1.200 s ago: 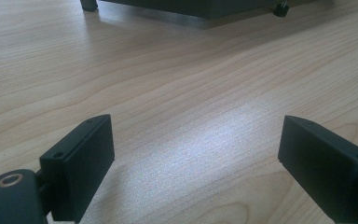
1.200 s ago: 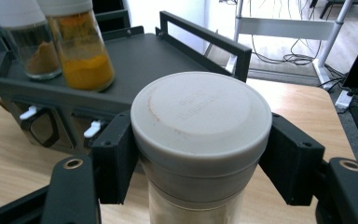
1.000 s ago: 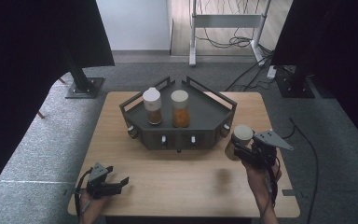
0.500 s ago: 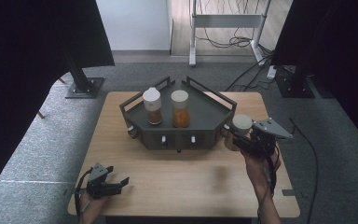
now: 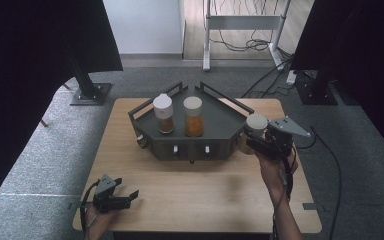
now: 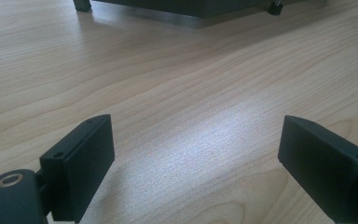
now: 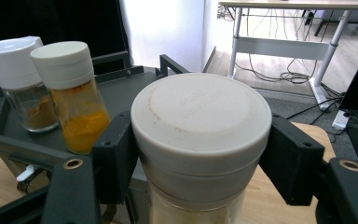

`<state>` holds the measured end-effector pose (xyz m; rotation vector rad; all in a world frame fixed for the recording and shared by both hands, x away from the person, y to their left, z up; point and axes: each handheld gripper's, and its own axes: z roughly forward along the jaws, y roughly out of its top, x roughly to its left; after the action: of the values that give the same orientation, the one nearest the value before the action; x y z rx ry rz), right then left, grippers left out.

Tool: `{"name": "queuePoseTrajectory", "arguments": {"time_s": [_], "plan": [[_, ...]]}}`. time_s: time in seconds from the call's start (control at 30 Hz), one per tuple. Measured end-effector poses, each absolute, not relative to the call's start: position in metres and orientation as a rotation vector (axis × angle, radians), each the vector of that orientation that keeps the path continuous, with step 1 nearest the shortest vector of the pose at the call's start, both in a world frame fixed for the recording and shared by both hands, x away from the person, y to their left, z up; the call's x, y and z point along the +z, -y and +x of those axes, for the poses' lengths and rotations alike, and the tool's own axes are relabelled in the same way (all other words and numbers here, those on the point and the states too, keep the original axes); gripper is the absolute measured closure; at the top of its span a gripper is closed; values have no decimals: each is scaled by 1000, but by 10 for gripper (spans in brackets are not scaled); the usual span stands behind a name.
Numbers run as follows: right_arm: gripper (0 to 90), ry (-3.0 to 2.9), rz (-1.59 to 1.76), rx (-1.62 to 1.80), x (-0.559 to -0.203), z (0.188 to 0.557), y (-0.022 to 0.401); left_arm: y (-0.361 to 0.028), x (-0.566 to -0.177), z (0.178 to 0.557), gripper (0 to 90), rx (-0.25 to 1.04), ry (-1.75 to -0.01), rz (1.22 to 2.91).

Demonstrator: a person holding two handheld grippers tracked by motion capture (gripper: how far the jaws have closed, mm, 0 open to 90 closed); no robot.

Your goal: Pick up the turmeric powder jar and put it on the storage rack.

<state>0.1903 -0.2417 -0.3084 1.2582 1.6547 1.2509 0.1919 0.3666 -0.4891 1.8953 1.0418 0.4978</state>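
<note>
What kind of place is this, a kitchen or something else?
Probably a lab or recording studio, not a kitchen: black curtains flank a small wooden table on grey carpet, and loose cables lie under a desk frame behind.

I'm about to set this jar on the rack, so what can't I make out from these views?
- Held jar: its contents, cut off by the bottom edge in the right gripper view and hidden by the right gripper in the high view.
- Rack: the spot beside the orange jar, blocked by the held jar's lid.
- Rack knobs: too small in the high view.
</note>
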Motion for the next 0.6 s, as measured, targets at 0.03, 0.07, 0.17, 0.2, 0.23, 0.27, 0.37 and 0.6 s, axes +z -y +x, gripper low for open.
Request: {"name": "queuePoseTrajectory", "arguments": {"time_s": [0.03,0.07,0.17,0.2,0.23,0.27,0.37,0.6], "plan": [[330,-1652,1258,1252,-308,191,241,-366,-489,192,107,499,-1040,1898],[330,-1650,1257,1252,-307,192,241,-366,-489,192,107,501,-1039,1900],[330,-1646,1259,1258,-306,196,239,-365,-489,192,107,504,-1038,1904],[330,-1647,1257,1260,-305,198,238,-365,-489,192,107,504,-1038,1904],[330,-1645,1256,1261,-304,199,238,-365,-488,192,107,504,-1038,1905],[330,-1643,1253,1261,-303,200,237,-365,-488,192,107,504,-1038,1905],[330,-1641,1244,1258,-300,204,233,-365,-489,192,107,503,-1038,1904],[330,-1638,1232,1255,-295,218,225,-365,-488,192,107,502,-1038,1904]]}}
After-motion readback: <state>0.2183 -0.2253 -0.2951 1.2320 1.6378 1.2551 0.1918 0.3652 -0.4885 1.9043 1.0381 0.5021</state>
